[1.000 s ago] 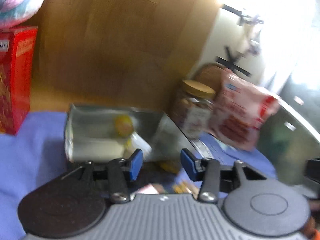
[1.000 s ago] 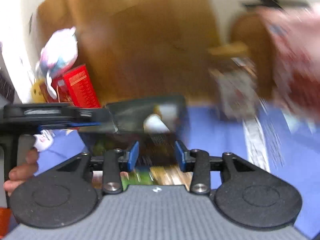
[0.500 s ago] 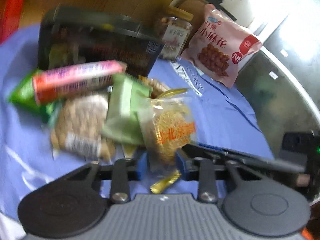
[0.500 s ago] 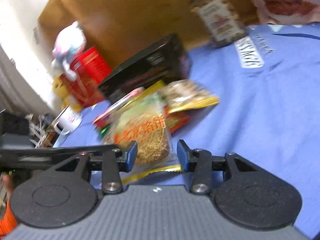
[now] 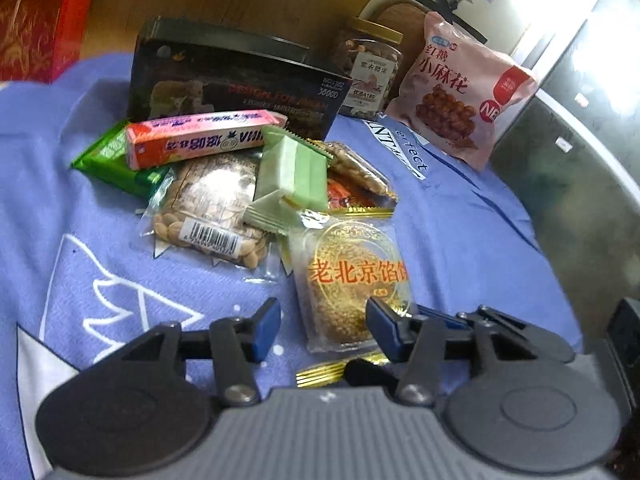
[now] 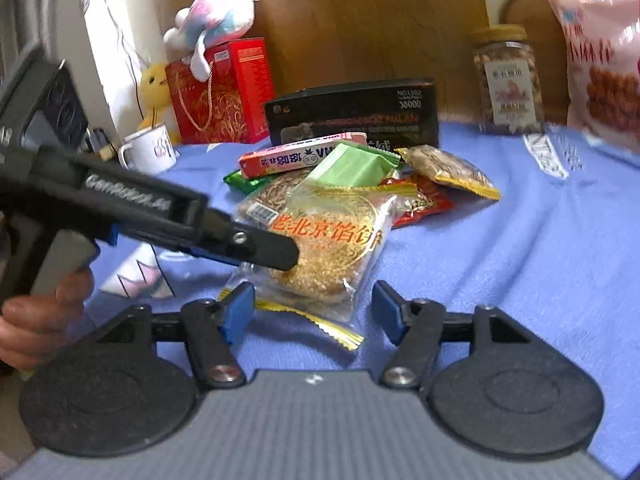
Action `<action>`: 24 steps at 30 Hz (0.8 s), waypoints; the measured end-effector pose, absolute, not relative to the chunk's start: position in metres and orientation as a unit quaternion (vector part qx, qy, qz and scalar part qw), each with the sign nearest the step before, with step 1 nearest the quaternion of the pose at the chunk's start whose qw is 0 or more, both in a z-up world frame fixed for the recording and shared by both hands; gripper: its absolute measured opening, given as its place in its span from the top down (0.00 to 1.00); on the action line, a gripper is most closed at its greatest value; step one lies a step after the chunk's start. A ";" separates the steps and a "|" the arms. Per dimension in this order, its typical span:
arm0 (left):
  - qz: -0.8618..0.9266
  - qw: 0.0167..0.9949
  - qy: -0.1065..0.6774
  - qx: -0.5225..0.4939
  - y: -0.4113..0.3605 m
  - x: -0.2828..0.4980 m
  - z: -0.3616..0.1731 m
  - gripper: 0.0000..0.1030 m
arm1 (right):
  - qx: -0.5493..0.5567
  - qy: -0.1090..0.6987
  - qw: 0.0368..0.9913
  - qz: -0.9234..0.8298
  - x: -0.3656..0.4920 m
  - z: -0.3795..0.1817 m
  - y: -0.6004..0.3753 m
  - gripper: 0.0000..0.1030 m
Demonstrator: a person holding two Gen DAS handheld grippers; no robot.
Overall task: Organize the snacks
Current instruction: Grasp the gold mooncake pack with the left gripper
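While snacks lie heaped on the blue cloth point(image 5: 460, 216) covering the desk, we see both sets of jaws spreading.

Behind the heap stands a black box point(image 5: 240, 80); nearest us lies a sesame cake packet point(image 5: 352, 276), between the left gripper point(image 5: 324, 324) and also between the right gripper point(image 6: 314, 306), neither pinching it.

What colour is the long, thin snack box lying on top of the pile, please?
The long box is pink, with an orange-red end; the left wrist view shows it best.
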State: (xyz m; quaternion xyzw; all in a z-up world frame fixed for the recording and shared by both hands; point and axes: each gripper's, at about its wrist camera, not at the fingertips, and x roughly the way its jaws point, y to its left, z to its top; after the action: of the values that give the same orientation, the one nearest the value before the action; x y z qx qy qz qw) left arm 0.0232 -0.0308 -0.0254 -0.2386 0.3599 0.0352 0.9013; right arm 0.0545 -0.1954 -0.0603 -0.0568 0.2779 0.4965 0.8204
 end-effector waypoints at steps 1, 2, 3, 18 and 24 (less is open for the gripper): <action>0.039 0.903 0.360 -0.232 -0.033 0.024 -0.024 0.53 | -0.060 0.274 0.822 0.495 0.053 -0.060 -0.195 0.34; 0.044 0.904 0.359 -0.226 -0.036 0.024 -0.023 0.53 | -0.061 0.273 0.823 0.494 0.053 -0.060 -0.195 0.34; 0.052 0.906 0.358 -0.221 -0.041 0.023 -0.022 0.52 | -0.060 0.273 0.824 0.494 0.054 -0.060 -0.195 0.34; 0.084 0.909 0.360 -0.190 -0.061 0.021 -0.020 0.51 | -0.108 0.268 0.814 0.504 0.036 -0.057 -0.189 0.28; 0.081 0.912 0.359 -0.182 -0.063 0.022 -0.020 0.58 | -0.107 0.255 0.825 0.493 0.037 -0.057 -0.191 0.53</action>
State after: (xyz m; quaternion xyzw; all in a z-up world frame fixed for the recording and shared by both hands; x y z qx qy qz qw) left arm 0.0217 -0.0629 -0.0198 -0.1817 0.3587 0.0807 0.9120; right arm 0.0369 -0.1908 -0.0571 -0.1074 0.2555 0.4925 0.8250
